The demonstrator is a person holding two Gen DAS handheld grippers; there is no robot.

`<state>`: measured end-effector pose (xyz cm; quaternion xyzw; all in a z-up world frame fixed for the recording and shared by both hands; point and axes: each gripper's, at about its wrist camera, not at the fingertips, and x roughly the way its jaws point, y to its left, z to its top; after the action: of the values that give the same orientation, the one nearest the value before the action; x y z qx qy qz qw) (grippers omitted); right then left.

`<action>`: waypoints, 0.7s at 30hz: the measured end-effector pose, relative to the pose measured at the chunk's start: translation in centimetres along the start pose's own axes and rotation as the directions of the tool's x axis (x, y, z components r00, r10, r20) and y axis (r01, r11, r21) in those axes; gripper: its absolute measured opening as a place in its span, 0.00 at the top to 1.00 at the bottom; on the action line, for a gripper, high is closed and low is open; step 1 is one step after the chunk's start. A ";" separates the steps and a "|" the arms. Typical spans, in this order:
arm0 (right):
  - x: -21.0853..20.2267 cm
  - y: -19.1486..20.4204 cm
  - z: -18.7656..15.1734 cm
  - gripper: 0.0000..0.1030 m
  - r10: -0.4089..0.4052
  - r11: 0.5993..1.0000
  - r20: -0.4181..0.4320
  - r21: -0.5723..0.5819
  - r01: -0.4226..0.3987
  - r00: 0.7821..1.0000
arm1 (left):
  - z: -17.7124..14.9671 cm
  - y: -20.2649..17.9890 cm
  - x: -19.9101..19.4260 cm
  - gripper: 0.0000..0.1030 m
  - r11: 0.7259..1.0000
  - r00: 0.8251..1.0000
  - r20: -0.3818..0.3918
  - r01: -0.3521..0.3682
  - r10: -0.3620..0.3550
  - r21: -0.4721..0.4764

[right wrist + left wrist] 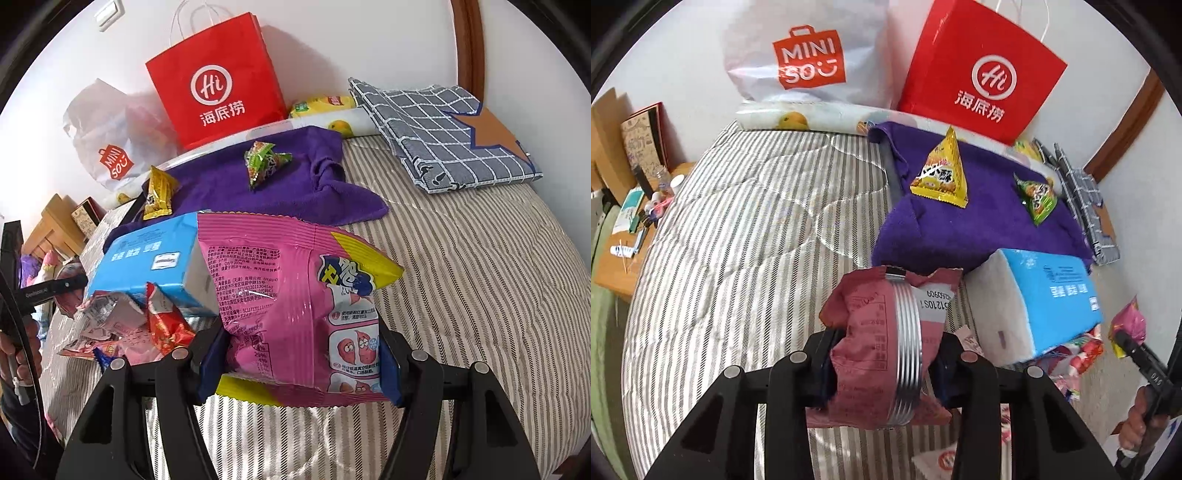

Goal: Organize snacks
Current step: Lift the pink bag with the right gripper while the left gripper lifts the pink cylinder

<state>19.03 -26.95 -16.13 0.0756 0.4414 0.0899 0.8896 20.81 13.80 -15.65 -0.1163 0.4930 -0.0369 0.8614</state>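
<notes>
Left gripper [882, 363]: we found it closed on a dusty-red snack packet [879, 332], pads pressing both flanks; the packet hung just above the striped bed cover [738, 240].
Right gripper [299, 354]: we saw it clamped on a pink snack bag [295, 295] at the lower body, jaws fairly wide around the puffed pack; the bag was clear of the bed.
Handling: we judged both packs light, air-filled, crinkly and slippery; contents probably brittle; a firm squeeze could crush them or burst a seam.
Hold point: we judged the mid-body grip adequate; a crimped end seam would be gentler on the contents.
Sorted so far: a yellow triangle pack [940, 173] and a green triangle pack [1036, 195] lay apart on the purple towel [960, 229].
Remaining: loose wrappers [125, 325] lay heaped beside the blue tissue pack [147, 258].
</notes>
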 end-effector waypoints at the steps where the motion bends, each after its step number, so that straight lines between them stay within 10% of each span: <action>1: -0.3 0.1 -0.1 0.35 -0.002 1.000 0.005 -0.003 0.002 1.000 | -0.1 0.0 -0.3 0.63 1.000 1.000 0.002 0.006 -0.006 0.001; 21: -7.6 4.5 -2.0 0.35 -0.006 0.997 0.115 -0.081 0.015 0.993 | -4.0 -6.1 -5.6 0.63 0.982 0.986 0.044 0.158 -0.163 0.107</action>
<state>12.49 -24.20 -10.47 0.0416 0.3860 0.0987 0.9163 14.85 8.19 -11.48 -0.1120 0.4565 -0.1285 0.8732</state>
